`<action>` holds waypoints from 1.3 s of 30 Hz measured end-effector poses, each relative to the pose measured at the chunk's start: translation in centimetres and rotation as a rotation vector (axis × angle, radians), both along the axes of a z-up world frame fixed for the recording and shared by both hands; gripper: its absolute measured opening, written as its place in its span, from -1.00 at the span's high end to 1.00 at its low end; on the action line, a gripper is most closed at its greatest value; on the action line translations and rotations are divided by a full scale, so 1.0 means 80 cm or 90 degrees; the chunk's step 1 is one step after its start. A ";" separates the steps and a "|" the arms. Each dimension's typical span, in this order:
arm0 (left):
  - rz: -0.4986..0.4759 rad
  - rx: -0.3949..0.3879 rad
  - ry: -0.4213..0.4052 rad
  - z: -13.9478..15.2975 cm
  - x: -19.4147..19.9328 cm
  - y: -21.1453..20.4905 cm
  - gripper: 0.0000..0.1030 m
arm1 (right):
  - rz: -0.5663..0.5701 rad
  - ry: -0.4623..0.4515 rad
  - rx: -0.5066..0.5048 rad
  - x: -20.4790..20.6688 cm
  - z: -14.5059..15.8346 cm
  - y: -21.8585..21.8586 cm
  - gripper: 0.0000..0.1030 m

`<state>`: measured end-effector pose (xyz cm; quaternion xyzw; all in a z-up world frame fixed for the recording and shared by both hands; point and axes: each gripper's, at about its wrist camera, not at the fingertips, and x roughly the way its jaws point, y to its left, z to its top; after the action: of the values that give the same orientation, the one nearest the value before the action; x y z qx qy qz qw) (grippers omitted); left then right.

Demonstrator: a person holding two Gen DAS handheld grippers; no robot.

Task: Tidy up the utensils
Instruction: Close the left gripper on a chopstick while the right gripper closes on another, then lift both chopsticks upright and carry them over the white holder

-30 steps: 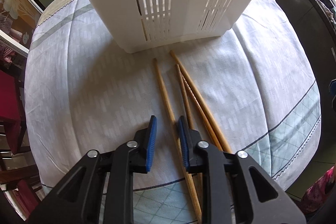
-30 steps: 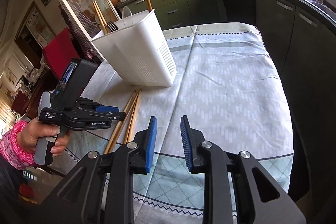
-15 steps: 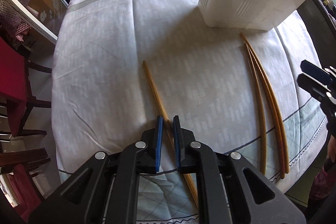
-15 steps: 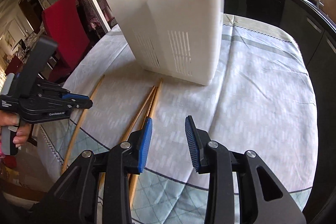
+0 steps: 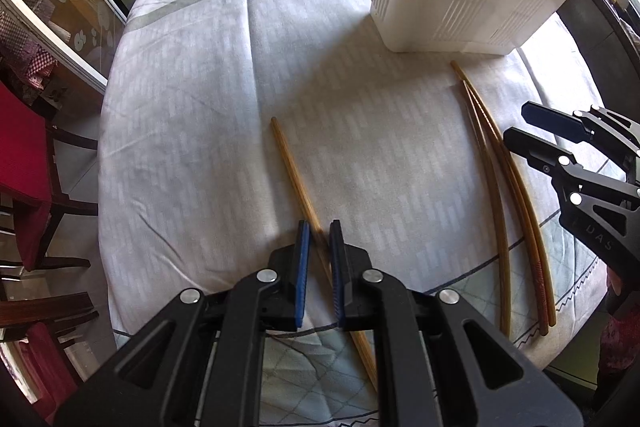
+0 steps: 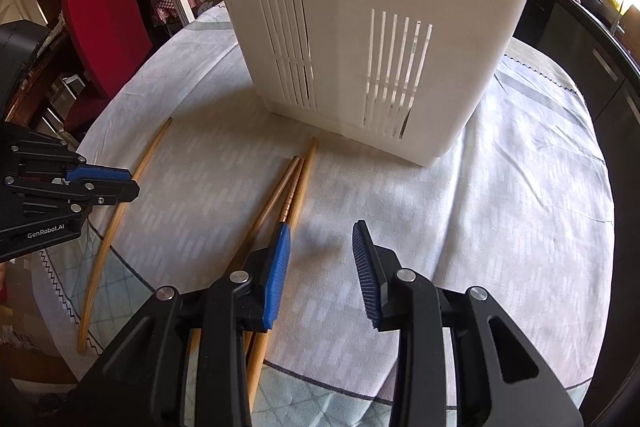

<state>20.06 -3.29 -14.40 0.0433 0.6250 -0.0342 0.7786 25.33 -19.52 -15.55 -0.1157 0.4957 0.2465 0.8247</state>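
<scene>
Left hand-held gripper [image 5: 319, 267]: clamped on single chopstick [image 5: 289, 163], tabletop [image 5: 192, 131] | right hand-held gripper [image 6: 322, 271]: part-open, empty, beside three chopsticks [image 6: 294, 183] | handling: light, stiff, slippery; grip mid-shaft.

White slotted utensil holder [image 6: 360, 39] is standing on the tablecloth [image 5: 192, 131], blocking the far side. Three chopsticks [image 6: 294, 187] are lying bunched just in front of it. A single chopstick [image 5: 294, 179] is lying well apart from them, leaving a bare strip of cloth between. Left gripper [image 5: 319, 269] is occupying the near part of the single chopstick; right gripper [image 6: 322, 269] is sitting over bare cloth beside the bunch. Cloth beside the holder is lying bare. Red chair [image 6: 104, 15] is standing past the table edge.
</scene>
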 end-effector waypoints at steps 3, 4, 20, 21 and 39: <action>0.003 0.003 0.001 -0.002 -0.001 0.002 0.80 | 0.006 -0.005 -0.011 0.000 -0.001 0.008 0.38; 0.004 0.003 0.001 -0.002 0.000 0.002 0.80 | 0.008 -0.006 -0.016 0.000 -0.001 0.010 0.39; 0.005 0.003 0.020 -0.001 0.004 -0.001 0.81 | 0.015 0.039 -0.040 0.014 -0.009 0.041 0.69; 0.007 0.002 0.025 -0.001 0.007 0.000 0.81 | 0.015 0.036 -0.043 0.017 -0.010 0.044 0.69; 0.064 -0.032 0.049 -0.001 0.038 0.009 0.87 | -0.003 0.036 -0.002 0.018 0.010 0.022 0.88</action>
<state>23.06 -2.55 -14.49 -0.0089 0.6546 -0.0124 0.7558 26.77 -17.75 -14.74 -0.1090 0.5198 0.2467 0.8106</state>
